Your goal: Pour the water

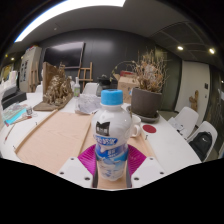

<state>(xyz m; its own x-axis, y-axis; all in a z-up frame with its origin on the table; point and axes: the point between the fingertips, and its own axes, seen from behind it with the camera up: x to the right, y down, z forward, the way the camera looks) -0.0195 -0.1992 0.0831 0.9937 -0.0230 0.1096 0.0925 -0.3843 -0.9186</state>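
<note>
Tongs (112, 165) are clenched on the water bottle (111, 135), which we see upright between the pink pads (88, 160), blue cap (112, 98) on. Our grip sits low on the body, so once we tilt, the top-heavy bottle could swing or slip (the wrapped label looks slick). Nothing will pour while the cap stays on. Beyond the tongs, a red-lidded container (149, 129) rests on the bench (55, 135); we cannot pick out a receiving cup.

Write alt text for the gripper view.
A clear water bottle with a blue cap stands between the gripper fingers, pink pads at its sides, on a light wooden table. White chairs surround the table.
</note>
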